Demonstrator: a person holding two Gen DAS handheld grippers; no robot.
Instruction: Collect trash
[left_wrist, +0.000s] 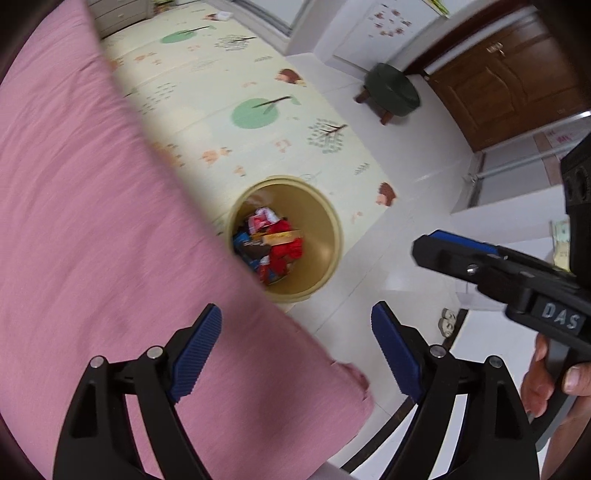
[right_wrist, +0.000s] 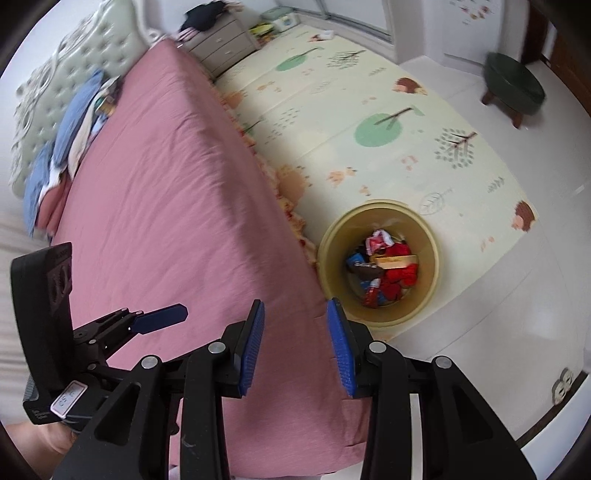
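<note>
Left gripper (left_wrist: 295, 350) hanging over pink bed (left_wrist: 110, 221) corner, jaws wide apart, nothing between. Right gripper (right_wrist: 295, 350) jaws partly apart, empty. Trash (right_wrist: 384, 267) lying inside tan bin (right_wrist: 428, 236) on floor, well beyond both grippers.

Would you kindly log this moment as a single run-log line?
left hand-held gripper: open, empty | right hand-held gripper: open, empty | bin: on mat beside bed, wrappers inside
</note>
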